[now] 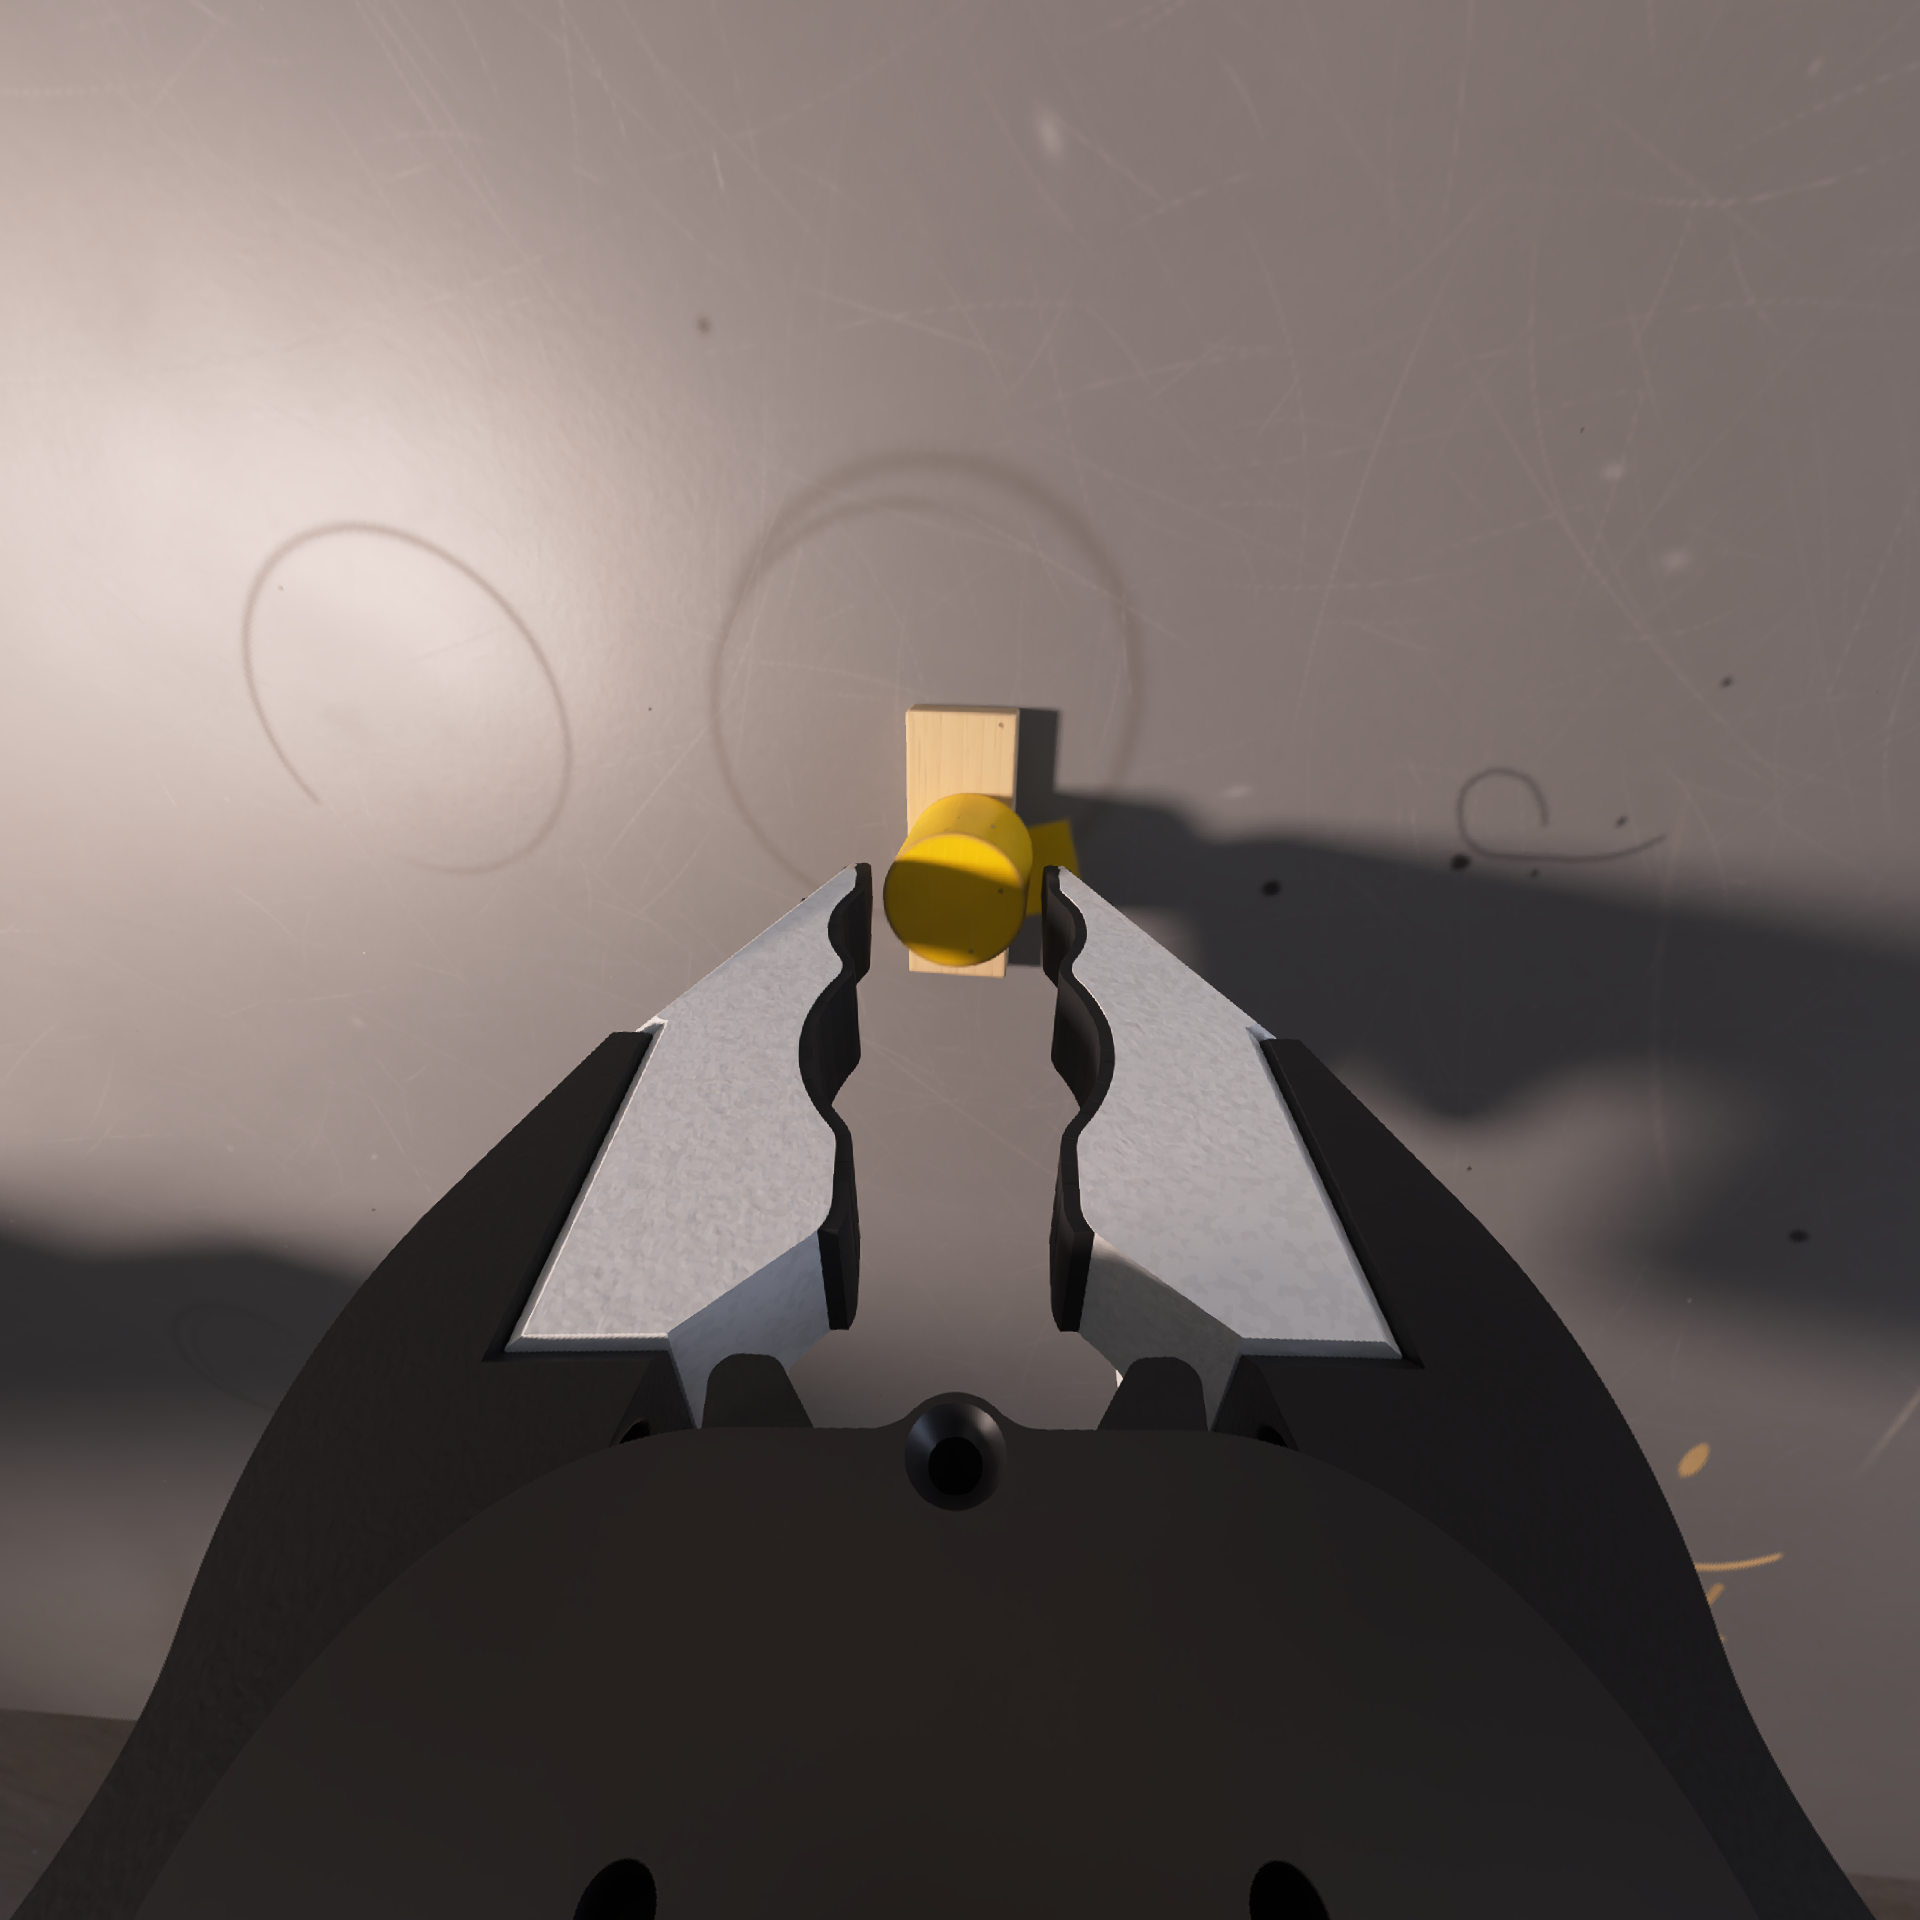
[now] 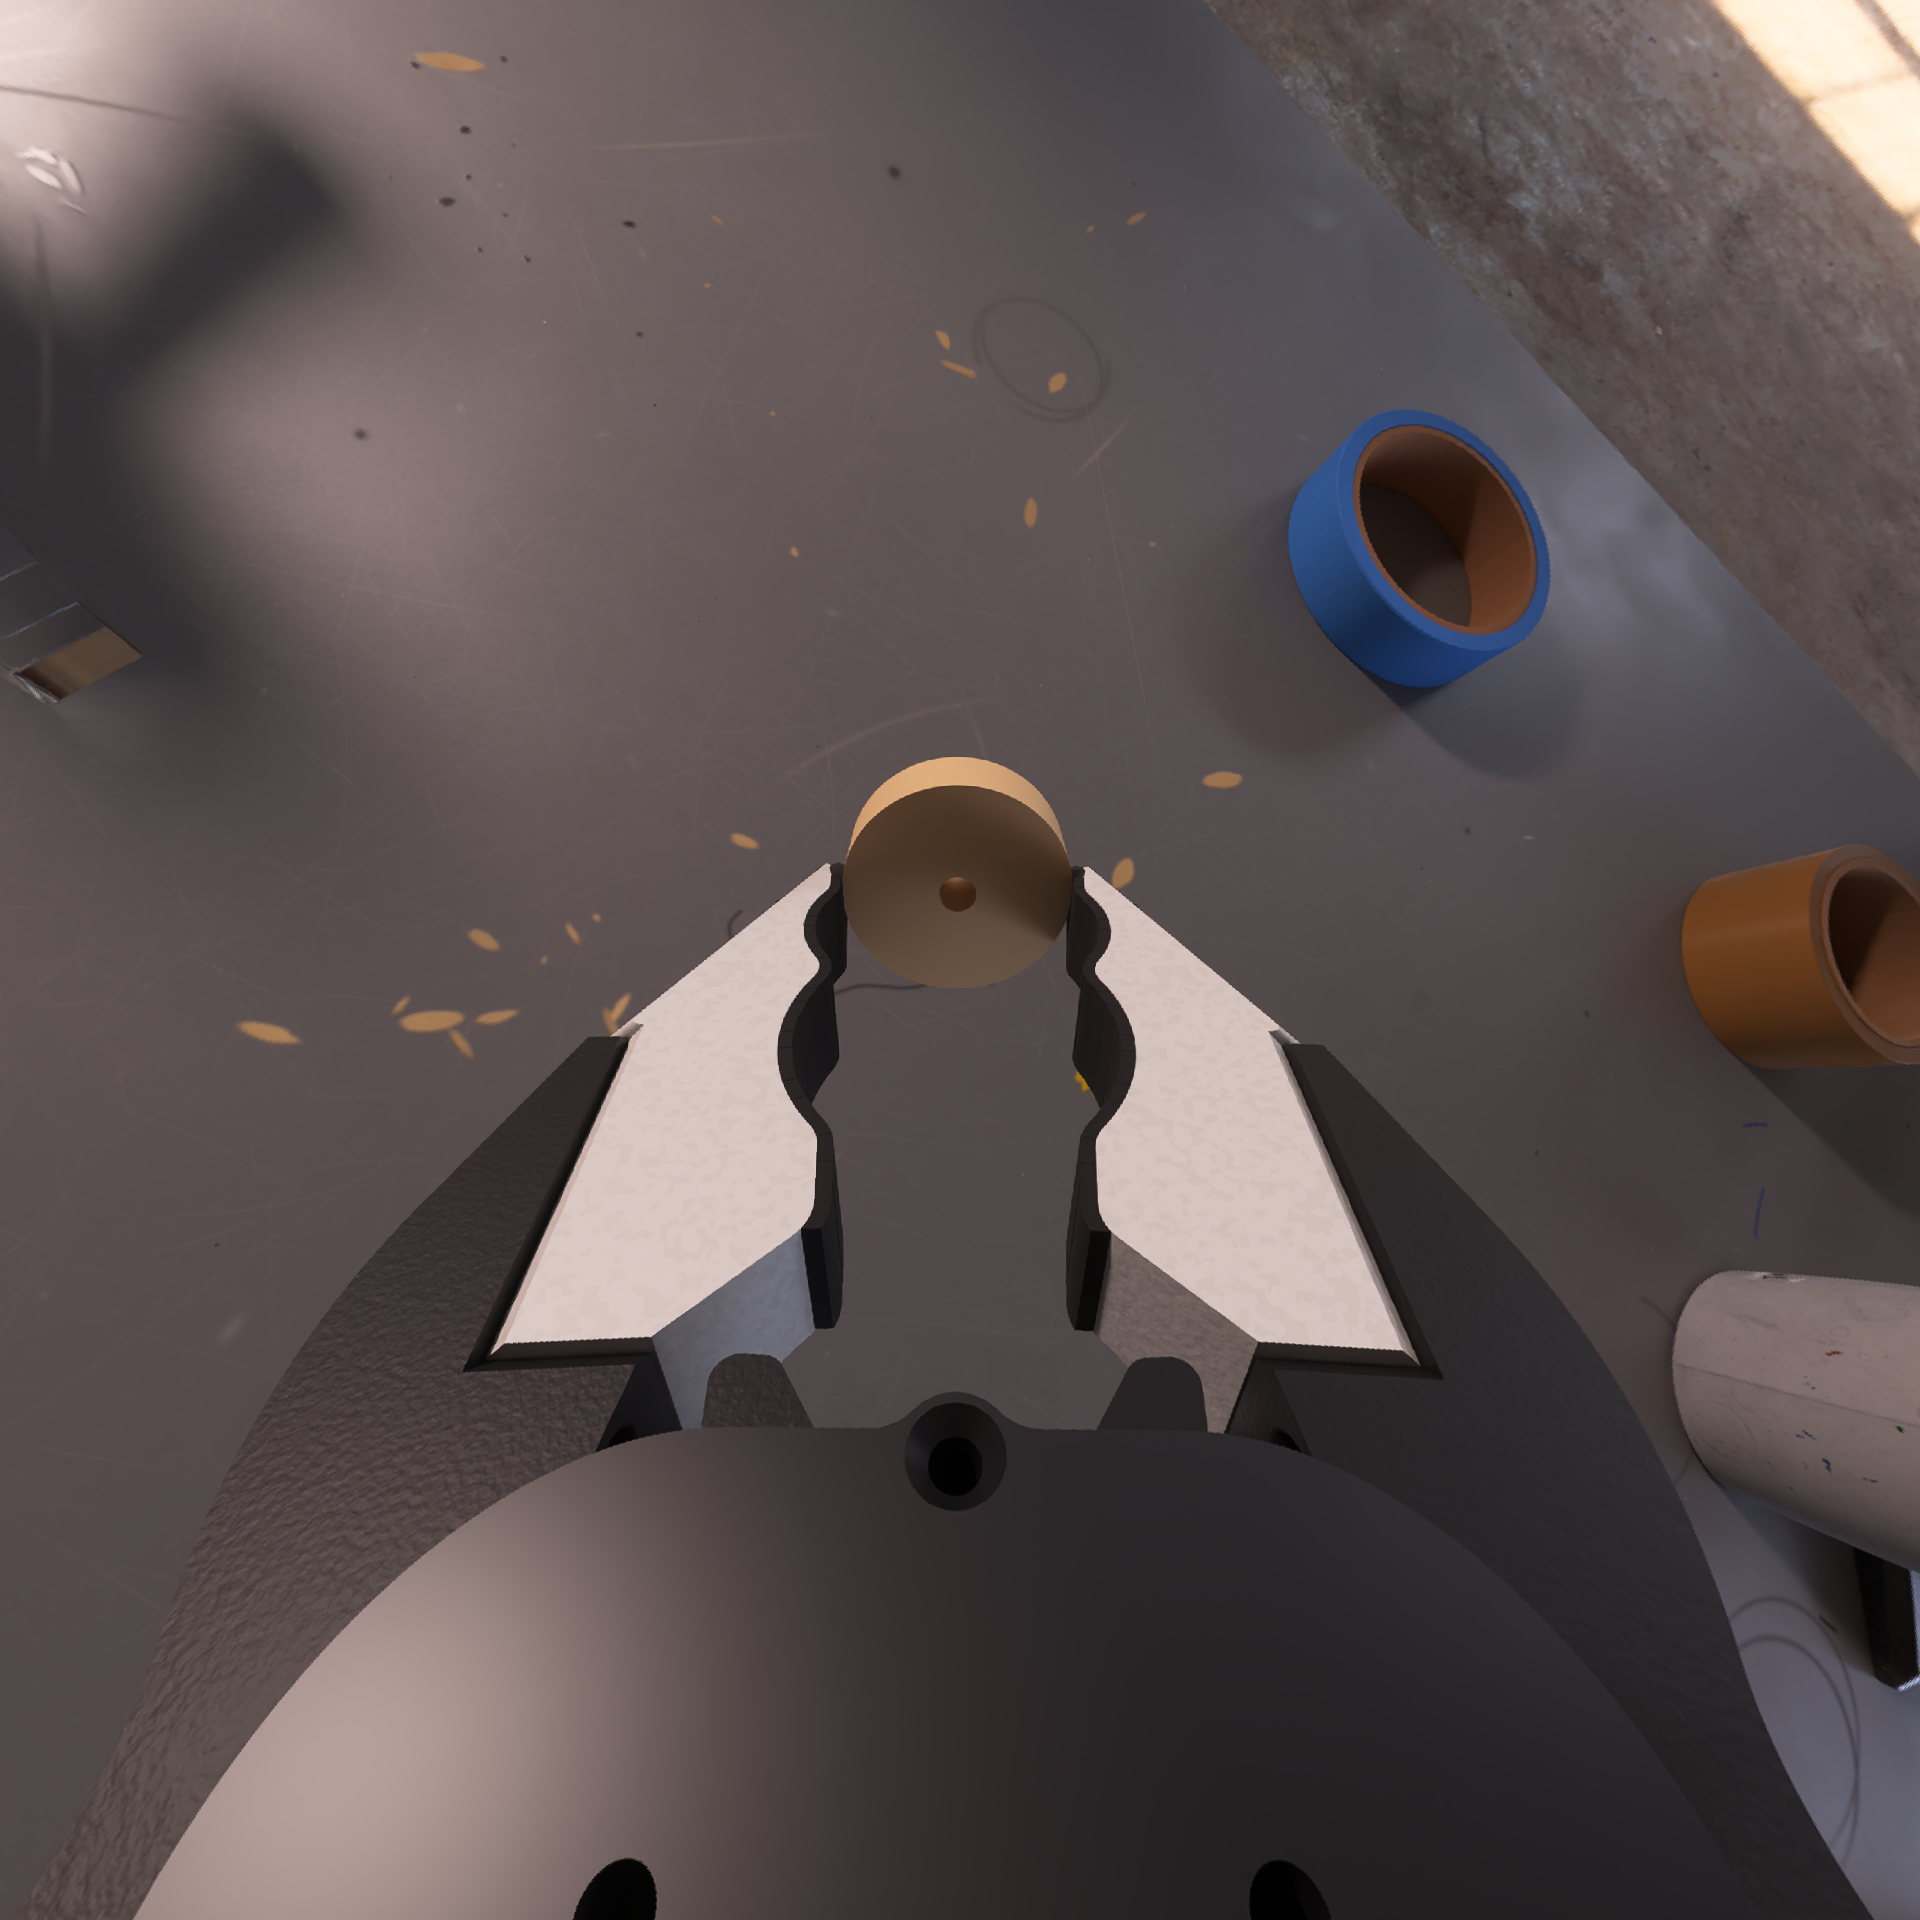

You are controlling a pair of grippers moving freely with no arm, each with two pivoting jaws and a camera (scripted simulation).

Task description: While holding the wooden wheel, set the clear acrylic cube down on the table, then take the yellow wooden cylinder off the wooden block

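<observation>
In the left wrist view the yellow wooden cylinder (image 1: 951,904) stands on the pale wooden block (image 1: 961,753), which lies on the grey table (image 1: 520,416). My left gripper (image 1: 956,883) is open, with a fingertip on each side of the cylinder and a narrow gap at both. In the right wrist view my right gripper (image 2: 956,883) is shut on the round wooden wheel (image 2: 956,873), which has a centre hole, and holds it above the table. A clear glassy block (image 2: 62,649), probably the acrylic cube, lies on the table at the left edge, partly cut off.
In the right wrist view a blue tape roll (image 2: 1413,551) and a brown tape roll (image 2: 1808,956) lie on the right. A white tube (image 2: 1808,1403) lies at the lower right. The table edge runs diagonally at the upper right, with concrete floor (image 2: 1610,156) beyond.
</observation>
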